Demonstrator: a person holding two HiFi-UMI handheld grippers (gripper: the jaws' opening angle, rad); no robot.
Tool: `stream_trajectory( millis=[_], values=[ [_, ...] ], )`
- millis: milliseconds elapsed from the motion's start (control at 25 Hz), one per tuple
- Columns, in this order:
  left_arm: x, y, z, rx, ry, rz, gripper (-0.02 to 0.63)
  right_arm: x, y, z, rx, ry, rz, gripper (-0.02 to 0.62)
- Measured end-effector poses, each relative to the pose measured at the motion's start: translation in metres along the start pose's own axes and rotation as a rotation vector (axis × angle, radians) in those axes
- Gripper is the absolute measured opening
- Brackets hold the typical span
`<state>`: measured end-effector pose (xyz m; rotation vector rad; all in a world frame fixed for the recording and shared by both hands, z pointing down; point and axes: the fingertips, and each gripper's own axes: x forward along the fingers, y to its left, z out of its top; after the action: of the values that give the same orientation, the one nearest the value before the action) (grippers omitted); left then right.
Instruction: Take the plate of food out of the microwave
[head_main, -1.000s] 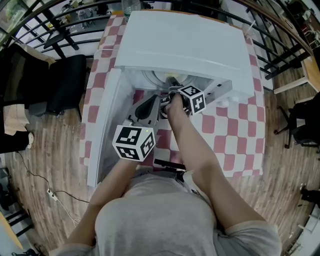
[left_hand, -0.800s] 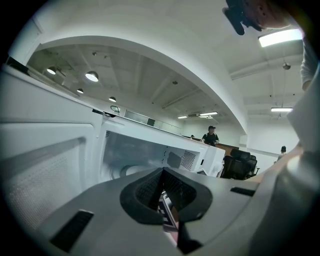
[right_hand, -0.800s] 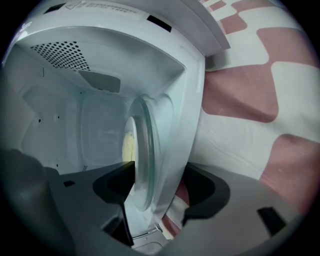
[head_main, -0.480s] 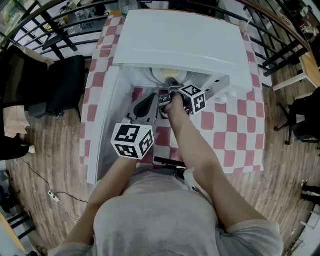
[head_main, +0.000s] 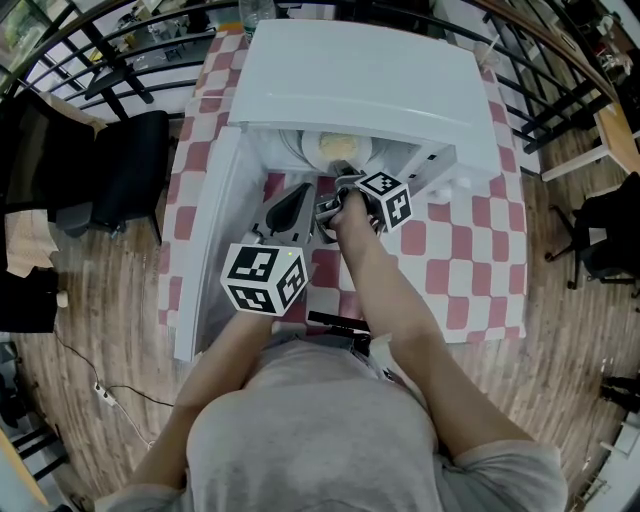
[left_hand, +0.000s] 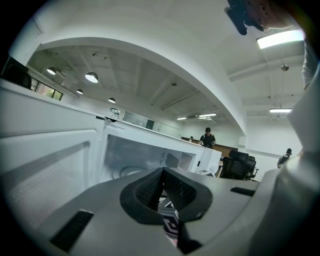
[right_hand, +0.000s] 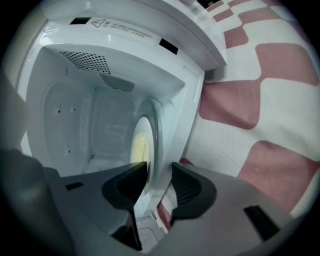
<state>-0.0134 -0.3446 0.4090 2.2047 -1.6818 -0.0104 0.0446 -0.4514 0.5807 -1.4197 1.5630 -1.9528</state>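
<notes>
Checked red-and-white cloth covers the table where the white microwave sits, its door swung wide to my left. Inside, the plate with its pale yellow food rests at the front of the cavity. My right gripper reaches into the opening. Its jaws have just been closing and now stand about half apart, with the plate's near rim between them. One pad looks right against the rim, but a sliver of gap remains at the other, so I see no firm pinch. My left gripper hovers just outside the opening, jaws pressed together on nothing.
</notes>
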Motion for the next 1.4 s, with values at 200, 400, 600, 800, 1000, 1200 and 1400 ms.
stream_trajectory(
  millis=[200, 400, 600, 800, 1000, 1200, 1400],
  values=[
    [-0.005, -0.003, 0.002, 0.001, -0.01, -0.005, 0.002, -0.006, 0.003, -0.002, -0.017, -0.002, 0.013, 0.136],
    [-0.01, -0.003, 0.003, -0.001, -0.016, -0.003, 0.002, -0.01, 0.009, -0.001, -0.022, -0.008, 0.035, 0.105],
    [-0.014, -0.005, 0.003, -0.003, -0.022, 0.0, 0.002, -0.014, 0.015, 0.001, -0.029, -0.013, 0.062, 0.048],
    [-0.017, -0.006, 0.002, -0.005, -0.027, 0.003, 0.002, -0.017, 0.016, -0.001, -0.003, 0.0, 0.131, 0.035],
    [-0.017, -0.009, 0.002, -0.004, -0.032, -0.003, 0.002, -0.021, 0.017, 0.0, 0.002, 0.01, 0.18, 0.032],
    [-0.015, -0.012, 0.001, -0.006, -0.036, -0.001, 0.002, -0.026, 0.011, 0.0, 0.034, 0.015, 0.21, 0.032],
    [-0.015, -0.013, 0.001, -0.007, -0.041, 0.005, 0.002, -0.034, 0.012, 0.004, 0.036, 0.016, 0.242, 0.032]
  ],
)
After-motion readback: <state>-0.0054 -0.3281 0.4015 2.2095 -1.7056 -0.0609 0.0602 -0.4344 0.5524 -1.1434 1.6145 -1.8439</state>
